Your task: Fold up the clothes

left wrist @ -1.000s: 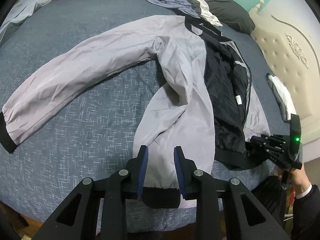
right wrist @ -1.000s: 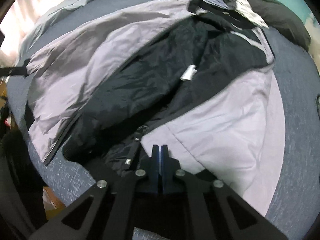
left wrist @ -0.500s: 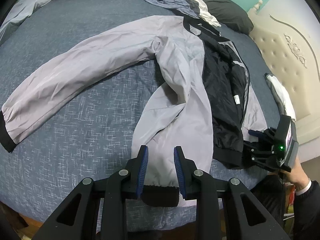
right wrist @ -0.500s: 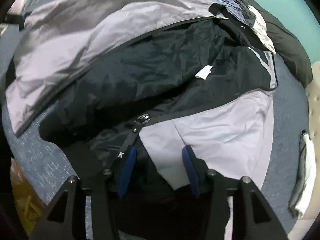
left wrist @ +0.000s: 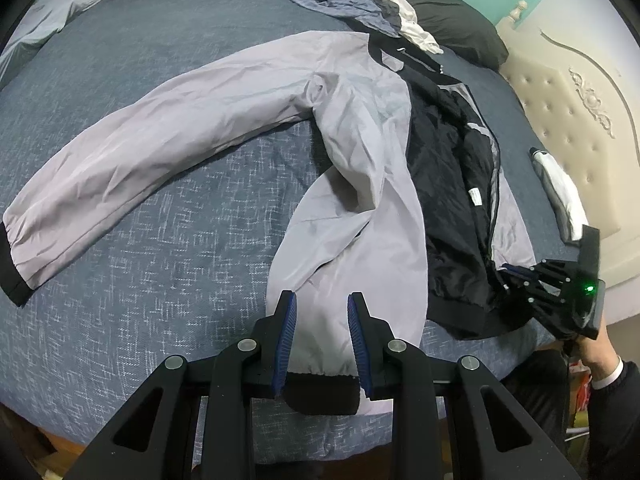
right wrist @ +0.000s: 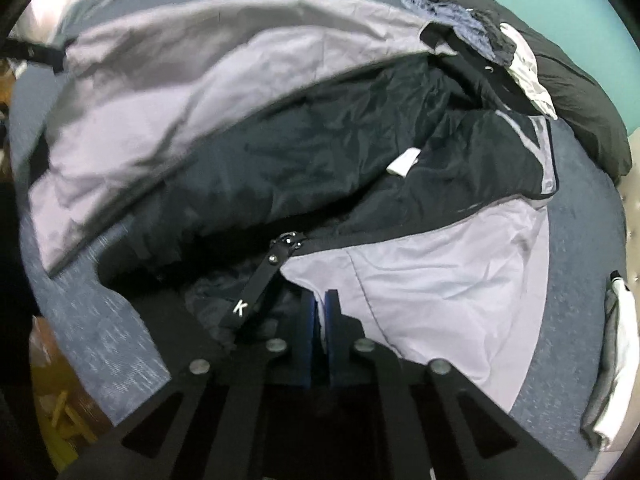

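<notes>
Jacket (left wrist: 360, 152) lies open on the bed (left wrist: 140, 280), ready for folding. Left tool (left wrist: 321, 334) pinches its hem; right tool (right wrist: 319, 336), pressed together, grips the hem beside the zip.

One pale grey jacket with black lining (left wrist: 360, 128) is lying on one blue-grey bedspread (left wrist: 160, 272), two black two-finger grippers, left (left wrist: 322, 336) and right (right wrist: 319, 336), are showing, and one small heap of clothes (left wrist: 360, 4) is sitting by one dark pillow (left wrist: 448, 12).
</notes>
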`<move>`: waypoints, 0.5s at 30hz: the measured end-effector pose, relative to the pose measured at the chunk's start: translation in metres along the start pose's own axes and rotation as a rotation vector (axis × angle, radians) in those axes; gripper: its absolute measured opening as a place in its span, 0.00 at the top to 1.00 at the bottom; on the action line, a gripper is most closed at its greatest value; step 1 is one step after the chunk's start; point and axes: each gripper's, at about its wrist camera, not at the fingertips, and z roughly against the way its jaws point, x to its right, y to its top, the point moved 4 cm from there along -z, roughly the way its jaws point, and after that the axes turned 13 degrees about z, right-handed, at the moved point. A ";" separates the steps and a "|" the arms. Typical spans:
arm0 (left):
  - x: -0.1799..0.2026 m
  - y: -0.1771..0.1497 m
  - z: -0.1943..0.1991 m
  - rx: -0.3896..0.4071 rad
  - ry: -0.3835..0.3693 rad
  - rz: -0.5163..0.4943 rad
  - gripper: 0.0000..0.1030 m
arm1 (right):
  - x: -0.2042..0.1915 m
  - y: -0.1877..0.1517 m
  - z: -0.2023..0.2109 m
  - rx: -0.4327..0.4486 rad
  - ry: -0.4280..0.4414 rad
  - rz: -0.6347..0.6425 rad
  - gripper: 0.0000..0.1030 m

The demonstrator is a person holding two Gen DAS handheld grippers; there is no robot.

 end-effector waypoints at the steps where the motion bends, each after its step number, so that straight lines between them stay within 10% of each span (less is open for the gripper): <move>1: 0.001 0.000 0.001 0.001 -0.002 -0.001 0.72 | 0.001 0.002 0.005 0.021 0.012 -0.012 0.96; 15: 0.007 0.002 0.004 0.003 -0.025 -0.007 0.72 | -0.048 0.059 0.075 0.274 0.298 -0.076 1.00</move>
